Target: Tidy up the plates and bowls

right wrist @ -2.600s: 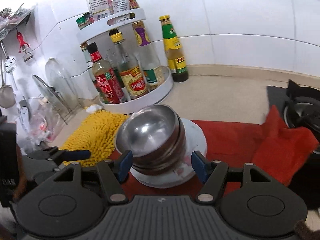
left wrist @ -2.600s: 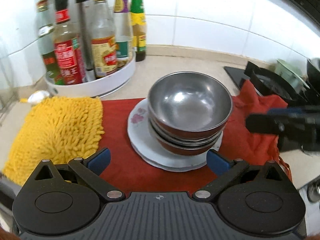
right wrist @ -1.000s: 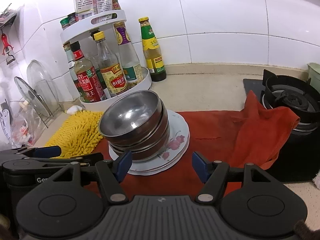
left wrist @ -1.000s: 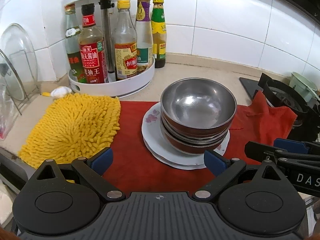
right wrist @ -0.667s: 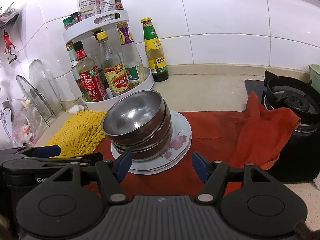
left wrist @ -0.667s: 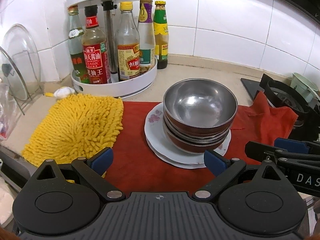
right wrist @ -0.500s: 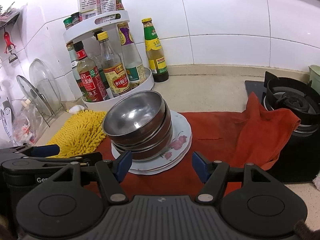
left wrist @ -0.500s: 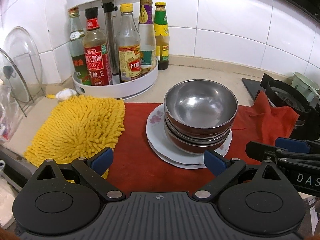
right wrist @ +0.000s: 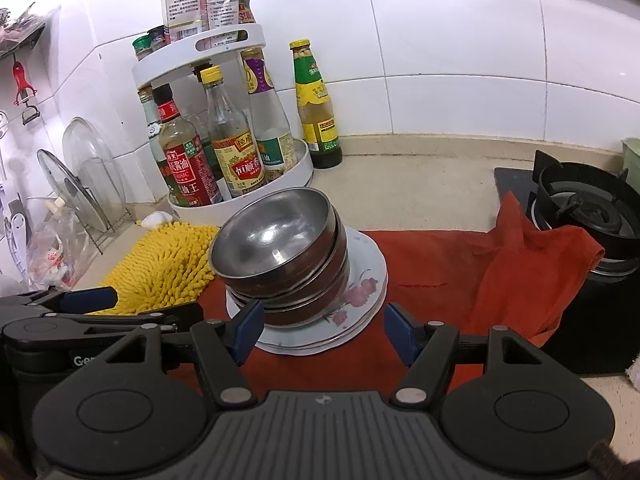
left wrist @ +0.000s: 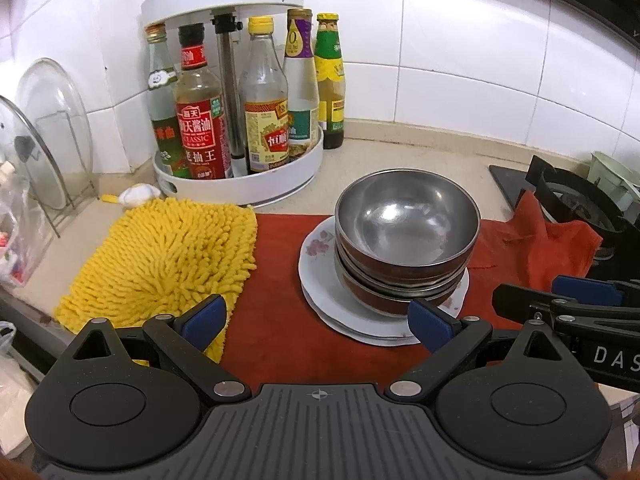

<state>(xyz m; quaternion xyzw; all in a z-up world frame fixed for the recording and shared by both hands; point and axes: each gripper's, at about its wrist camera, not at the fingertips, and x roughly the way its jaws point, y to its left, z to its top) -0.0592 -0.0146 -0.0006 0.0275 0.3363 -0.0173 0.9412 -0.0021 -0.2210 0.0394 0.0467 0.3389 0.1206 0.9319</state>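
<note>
Nearest to us, our left tongs (left wrist: 318,322) stand wide with nothing between the blue pads, and our right tongs (right wrist: 324,330) are also apart and empty, hovering just short of the dishes. Neither touches anything.

Just beyond the pads sits the stack of bowls (left wrist: 406,236): steel inside, dark red-brown outside, nested on the floral plates (right wrist: 360,288), which lie piled flat on the red cloth (left wrist: 280,280) spread over the desk (right wrist: 420,196). From the right wrist view the top bowl leans a little toward the left; we cannot tell whether it is seated fully.

To the left of the cloth lies the yellow mat (left wrist: 160,260), and farther back the white turntable rack (left wrist: 240,184) with its sauce bottles stands by the tiled wall. The stove burner (right wrist: 592,208) is off to the right, with a corner of the cloth draped against it.

We judge that the stacking itself looks done, and we are hanging back from it. If anything is left, the next move calls for closing on the plate rim or settling the top bowl level without tipping the pile.
</note>
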